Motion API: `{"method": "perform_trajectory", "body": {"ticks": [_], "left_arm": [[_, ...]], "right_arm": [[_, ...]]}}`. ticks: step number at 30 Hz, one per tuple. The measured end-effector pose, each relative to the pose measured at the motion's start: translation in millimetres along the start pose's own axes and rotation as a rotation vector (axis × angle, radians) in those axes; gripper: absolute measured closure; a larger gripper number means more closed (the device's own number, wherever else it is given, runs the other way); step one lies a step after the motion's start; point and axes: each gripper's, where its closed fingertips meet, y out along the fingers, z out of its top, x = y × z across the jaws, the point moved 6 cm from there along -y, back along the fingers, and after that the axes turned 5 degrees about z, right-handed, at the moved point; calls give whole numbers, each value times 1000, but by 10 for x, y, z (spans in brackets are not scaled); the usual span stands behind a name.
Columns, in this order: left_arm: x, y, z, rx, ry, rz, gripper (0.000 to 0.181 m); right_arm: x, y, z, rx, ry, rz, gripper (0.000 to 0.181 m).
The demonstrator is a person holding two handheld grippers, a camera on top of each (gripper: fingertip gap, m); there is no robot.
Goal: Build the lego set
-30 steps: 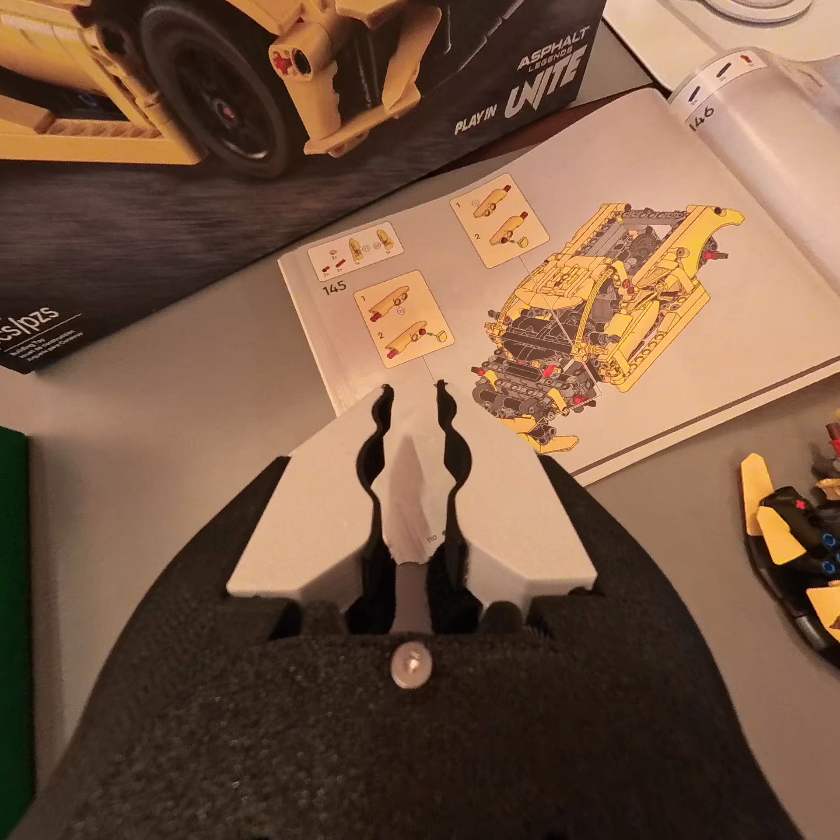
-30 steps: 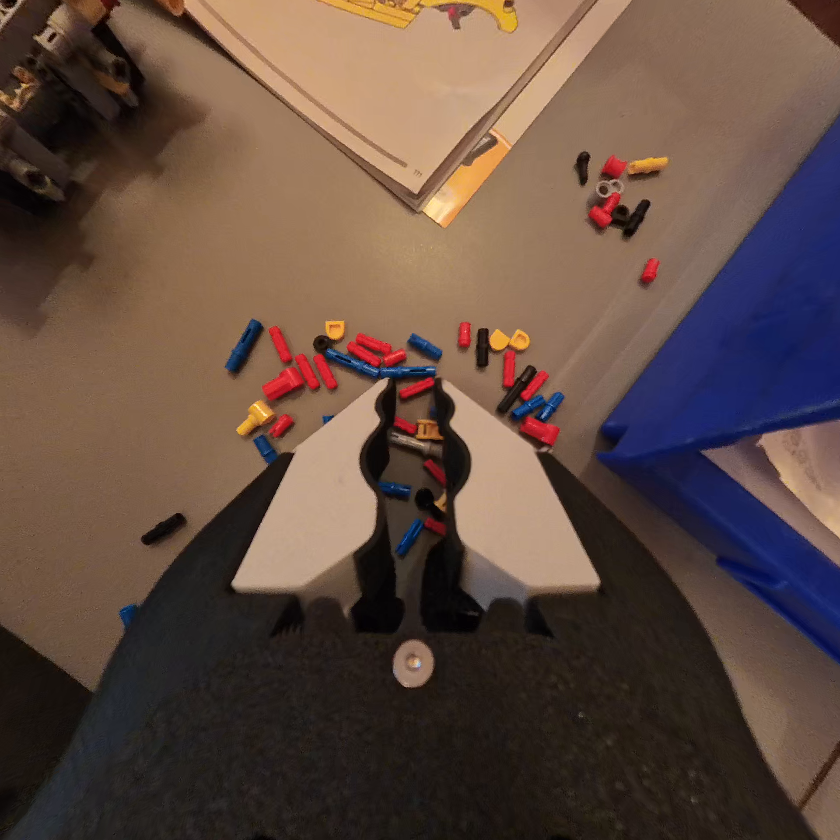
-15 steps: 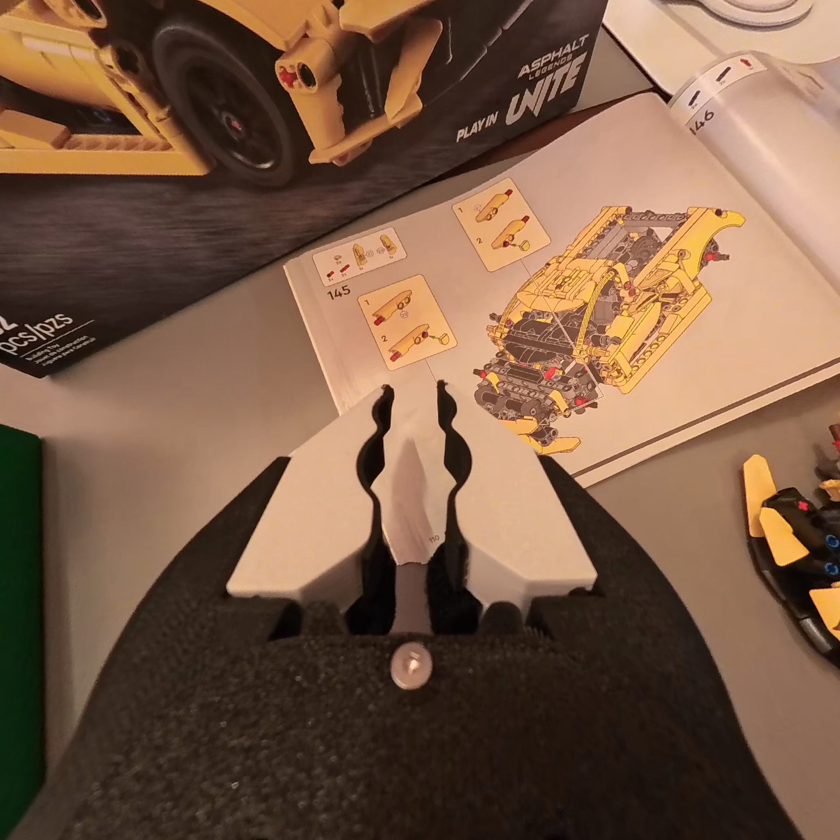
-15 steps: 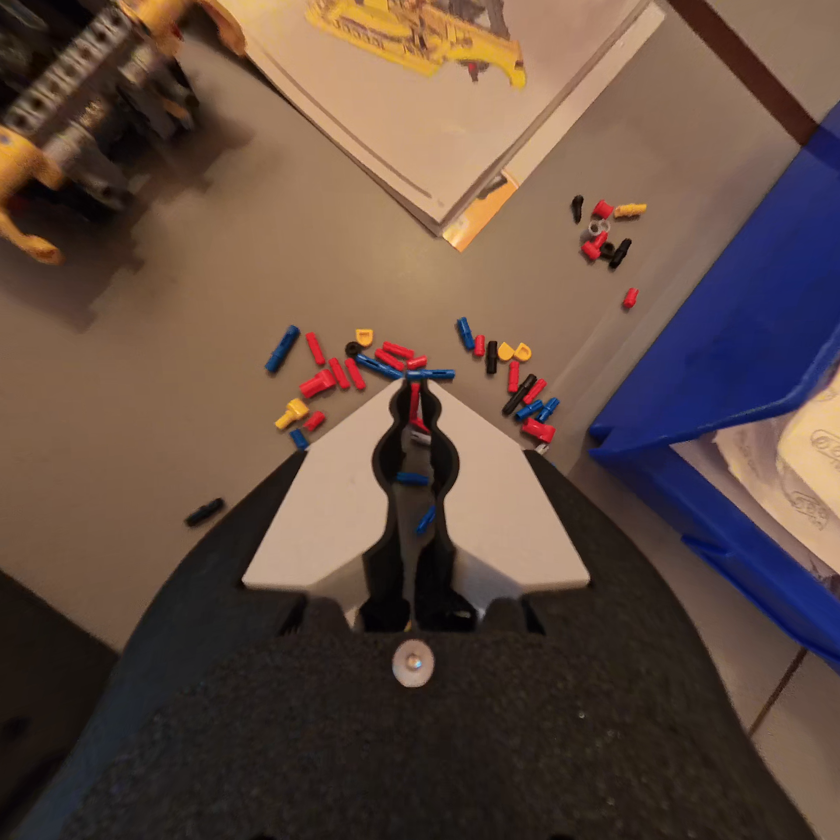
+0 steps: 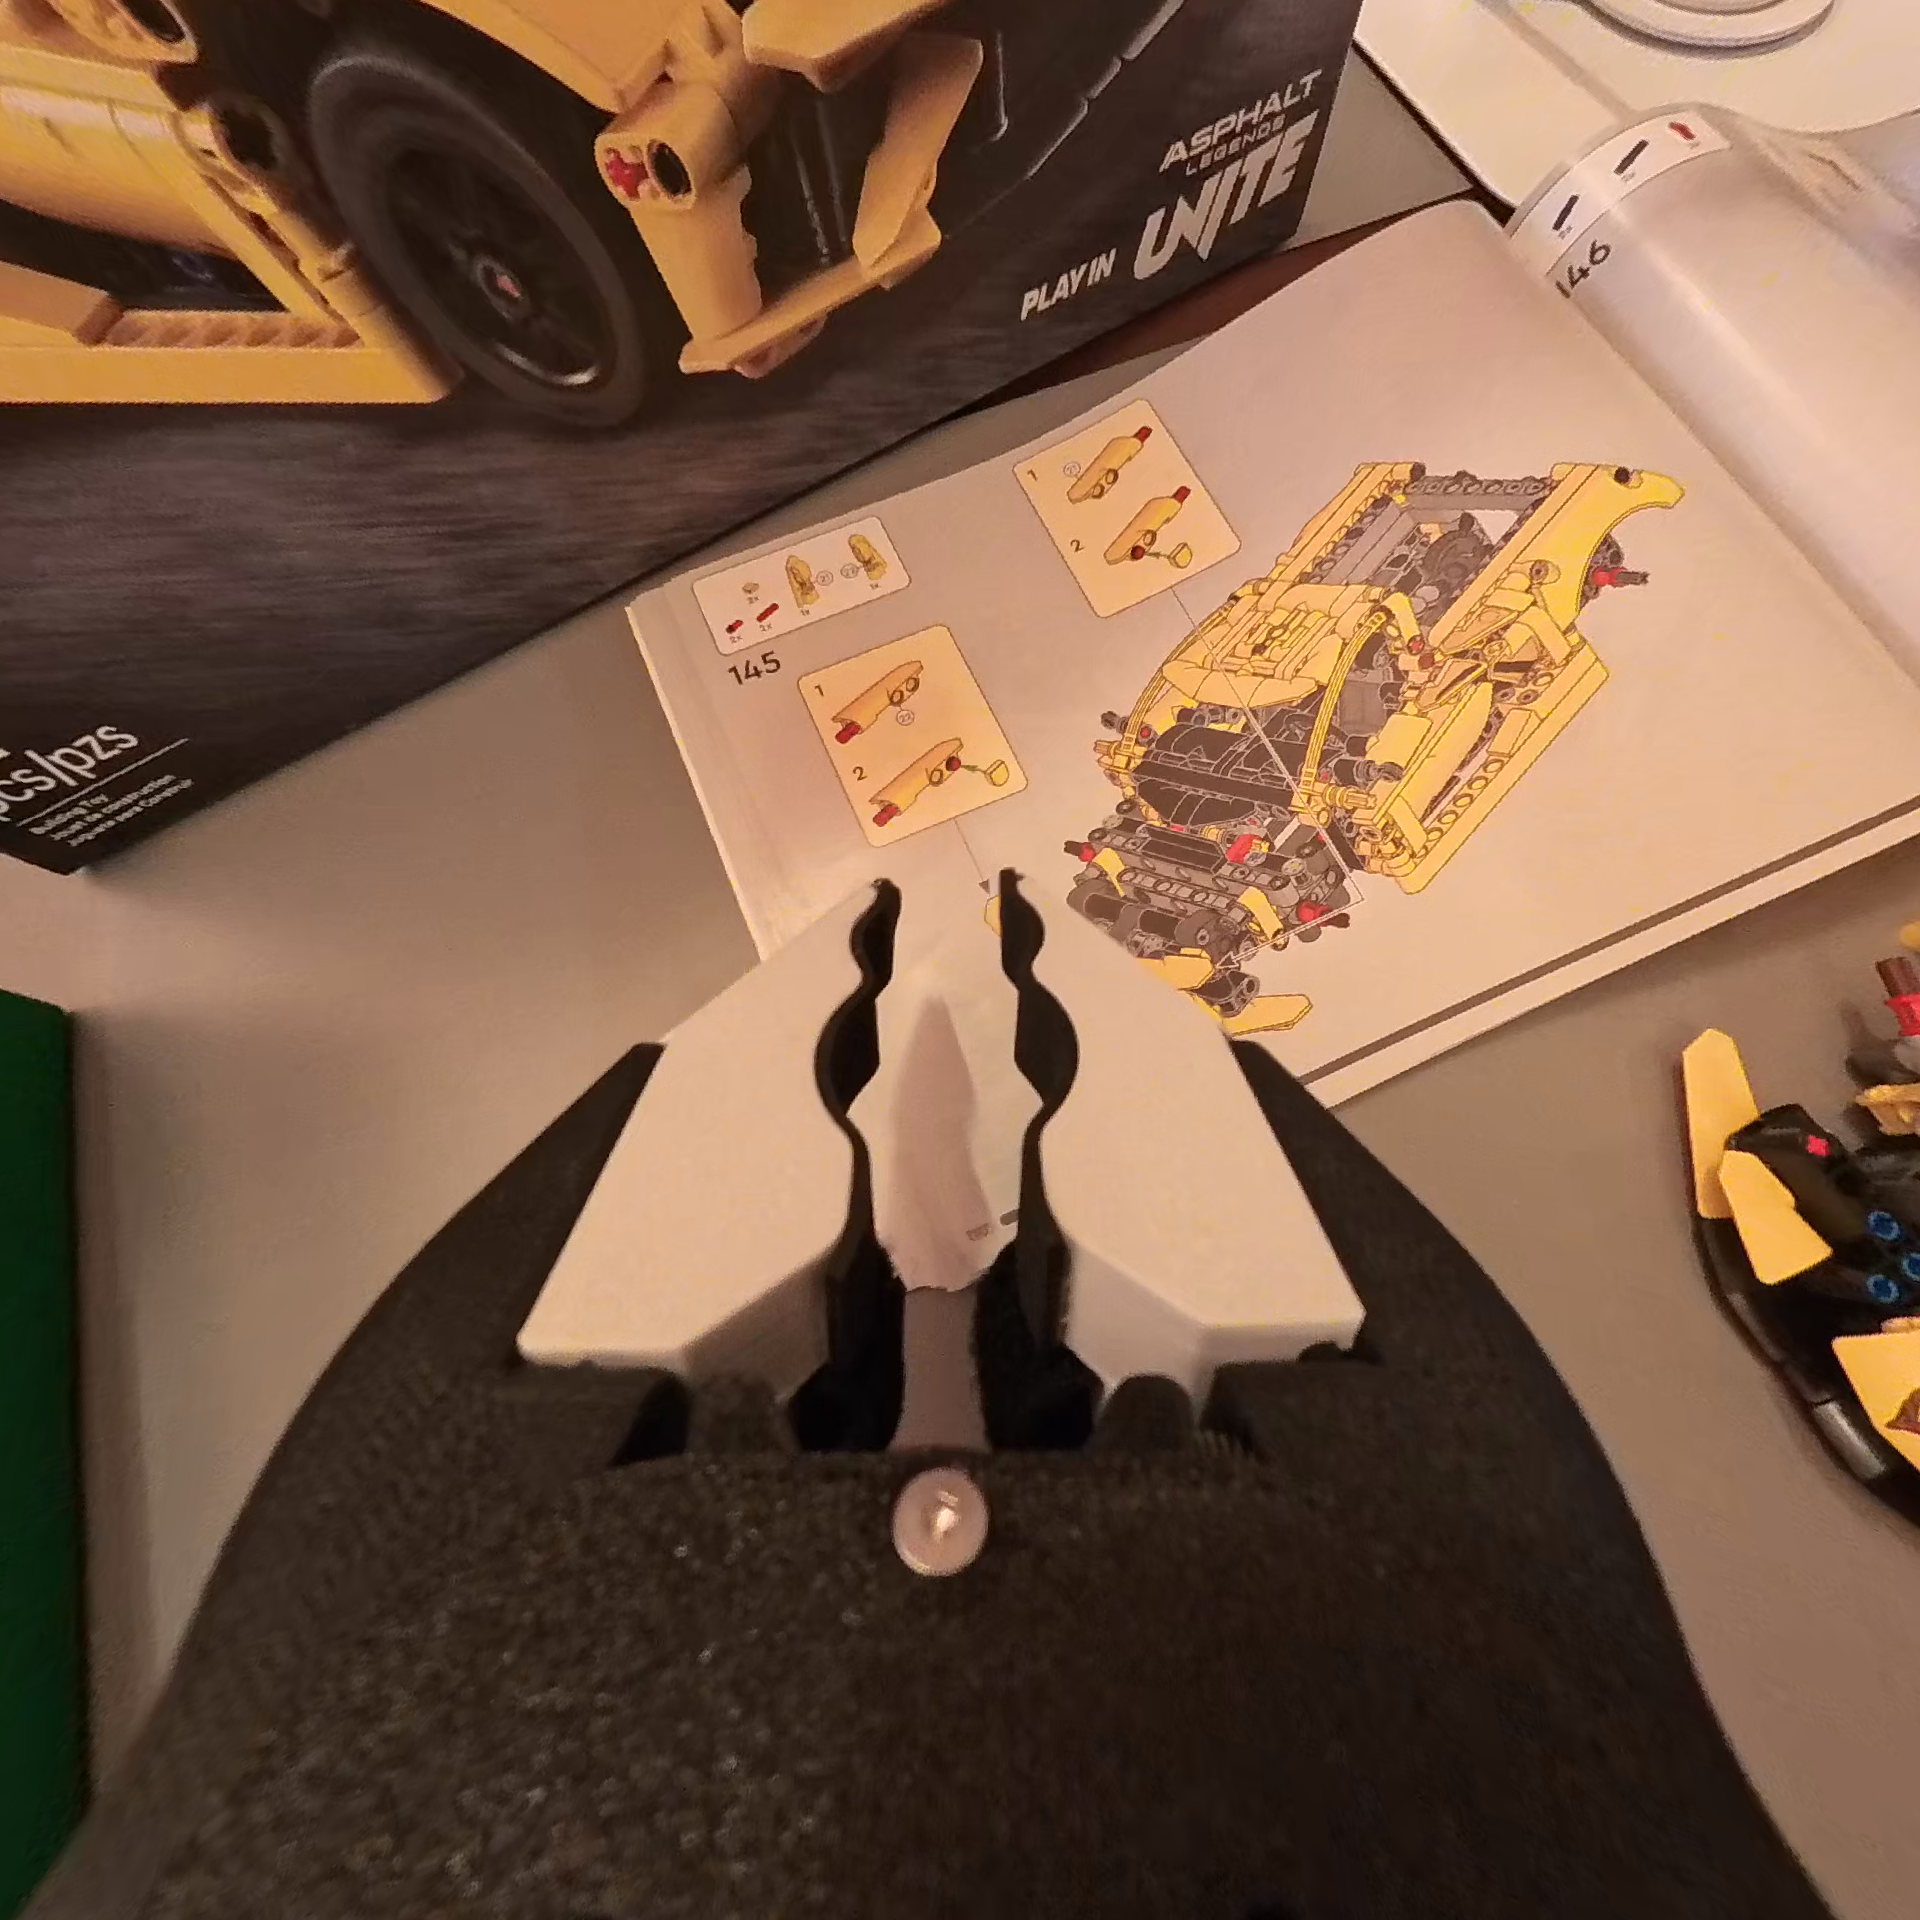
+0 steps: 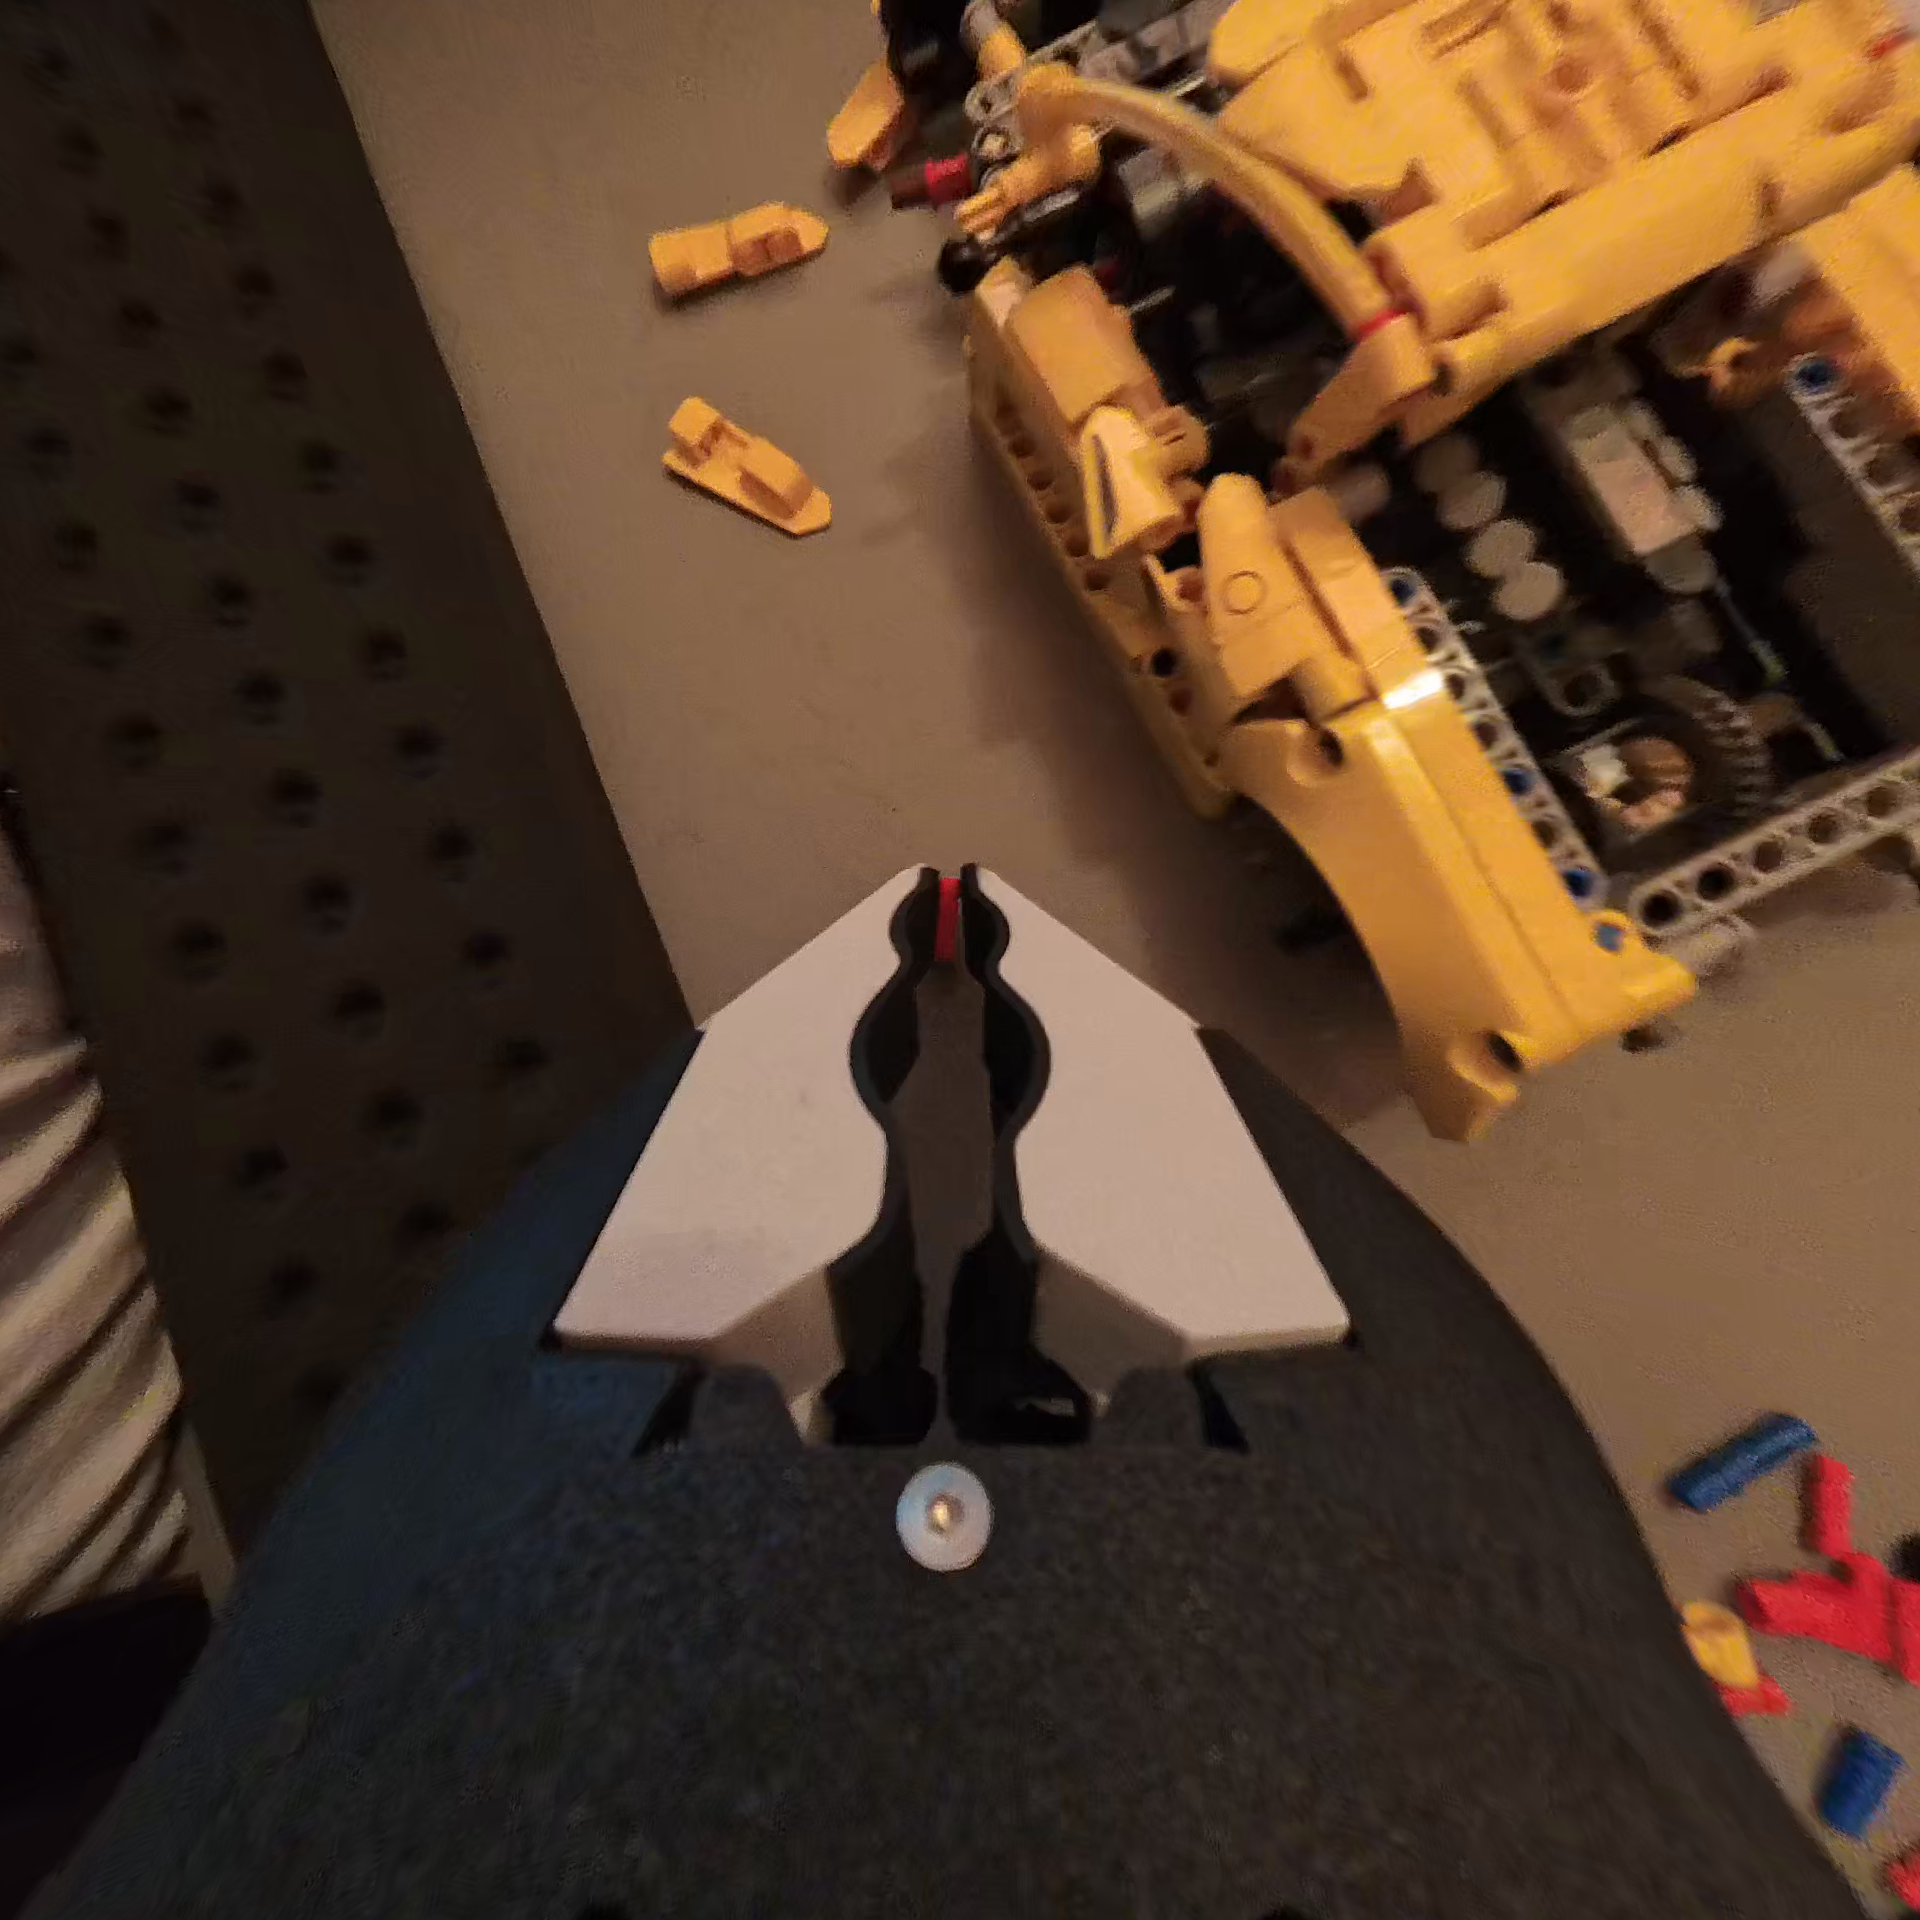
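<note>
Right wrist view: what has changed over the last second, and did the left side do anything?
The right tool closed on a red pin from the loose pile, lifted it and swung over toward the yellow car model. The left tool stayed open, empty, over the instruction booklet, barely shifting.

Each tool had a rough, grainy black body and smooth matt pale plastic fingers [image 5: 717, 1174], the left tool [image 5: 940, 904] and the right tool [image 6: 943, 883] alike, each with a shiny metal screw [image 6: 942, 1515]. The booklet [image 5: 1351, 540] was matt paper beside a printed cardboard box [image 5: 520, 436], both on a smooth matt grey desk [image 5: 416, 935]. The car model [image 6: 1403, 623] and loose yellow pieces [image 6: 743, 480] were glossy plastic.
</note>
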Motion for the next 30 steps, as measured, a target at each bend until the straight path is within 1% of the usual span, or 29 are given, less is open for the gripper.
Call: {"method": "perform_trajectory", "body": {"ticks": [2, 6, 9, 12, 15, 18, 20, 21, 22, 24, 27, 29, 30], "left_arm": [[4, -2, 2, 1, 3, 2, 162], [3, -8, 6, 3, 1, 2, 162], [0, -15, 11, 6, 2, 4, 162], [0, -19, 11, 7, 2, 4, 162], [10, -19, 14, 7, 4, 2, 162], [15, -14, 8, 4, 11, 6, 162], [15, -11, 7, 3, 11, 7, 162], [14, -9, 5, 2, 9, 5, 162], [12, -8, 4, 2, 8, 5, 162], [11, -5, 3, 2, 6, 5, 162], [22, 4, -2, -3, 10, 2, 162], [28, 8, -4, -4, 17, 6, 162], [28, 10, -6, -6, 18, 7, 162]], "right_arm": [[-36, 69, -5, -23, -11, -16, 178], [-19, 55, -38, -40, -44, -62, 178], [36, -41, -47, -25, -29, -79, 178], [153, -188, -143, -43, -3, -111, 178], [194, -204, -240, -52, 21, -97, 178], [164, -152, -260, -13, 35, -57, 178], [179, -179, -267, 11, 53, -61, 171], [183, -228, -269, 19, 62, -50, 164], [202, -313, -269, 38, 74, -47, 161], [346, -569, -323, 73, 104, -112, 161], [694, -987, -555, 63, 182, -293, 161], [942, -1186, -759, 25, 243, -439, 157], [1037, -1237, -838, 22, 266, -483, 155]]}}
